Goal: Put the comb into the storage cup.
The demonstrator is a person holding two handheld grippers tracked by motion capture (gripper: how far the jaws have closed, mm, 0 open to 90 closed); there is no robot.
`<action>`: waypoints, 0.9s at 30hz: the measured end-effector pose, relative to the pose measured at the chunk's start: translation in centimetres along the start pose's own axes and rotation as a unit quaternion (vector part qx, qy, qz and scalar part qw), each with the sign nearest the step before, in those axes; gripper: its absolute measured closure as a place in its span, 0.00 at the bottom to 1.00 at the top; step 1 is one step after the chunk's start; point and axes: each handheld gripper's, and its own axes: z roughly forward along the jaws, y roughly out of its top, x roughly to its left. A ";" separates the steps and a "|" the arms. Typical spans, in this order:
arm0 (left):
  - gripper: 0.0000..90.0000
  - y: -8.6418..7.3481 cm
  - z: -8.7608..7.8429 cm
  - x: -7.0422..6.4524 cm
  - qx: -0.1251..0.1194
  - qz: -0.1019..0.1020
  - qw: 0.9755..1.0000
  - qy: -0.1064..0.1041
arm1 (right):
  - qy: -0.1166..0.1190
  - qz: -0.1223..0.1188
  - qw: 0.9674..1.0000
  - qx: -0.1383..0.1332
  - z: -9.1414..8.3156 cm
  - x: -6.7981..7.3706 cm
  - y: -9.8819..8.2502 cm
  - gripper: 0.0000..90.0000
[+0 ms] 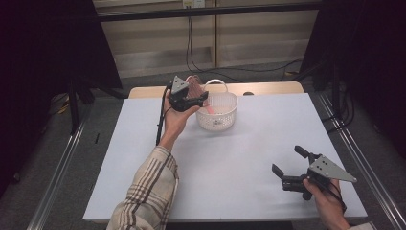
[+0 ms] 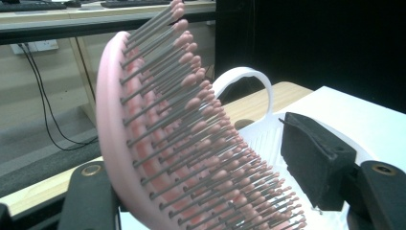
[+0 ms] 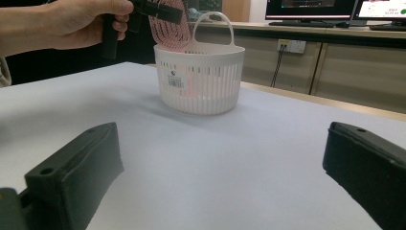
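The pink hairbrush (image 2: 158, 139) stands tilted in the white basket (image 1: 218, 120), its handle end down inside and its bristled head rising above the basket's rim on the side nearest the person's left hand. In the left gripper view the left hand-held gripper (image 1: 191, 99) has the brush head between its jaws: the back of the brush leans against one jaw, while the other jaw's black pad stands clear of the bristle tips, so the jaws are apart and not clamped on it. The basket sits near the far edge of the white bench (image 1: 230, 163), its looped handle upright on the side away from the brush. The right hand-held gripper (image 1: 287, 167) is well apart from the basket, over the near right corner of the bench, its jaws spread wide with nothing between them and pointed toward the basket. A plaid sleeve (image 1: 148, 191) covers the left forearm, which reaches from the near edge up to the basket
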 end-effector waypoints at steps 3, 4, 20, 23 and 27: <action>0.40 -0.2 0.2 0.2 0.005 0.002 1.000 0.000 | -0.001 -0.002 1.000 0.003 0.0 0.0 0.0 0.00; 0.42 -0.3 0.2 0.2 0.004 0.000 1.000 0.000 | -0.001 -0.002 1.000 0.003 0.0 0.0 0.0 0.00; 0.44 -0.6 0.5 0.1 0.015 0.017 1.000 0.005 | 0.002 -0.004 1.000 0.004 0.0 0.0 -0.1 0.00; 0.42 -0.6 0.4 0.3 0.016 0.017 1.000 0.017 | 0.001 -0.002 1.000 0.005 0.1 0.0 -0.1 0.00; 0.42 -1.0 0.5 0.6 0.015 0.009 1.000 0.018 | 0.002 -0.002 1.000 0.005 0.0 0.0 -0.1 0.00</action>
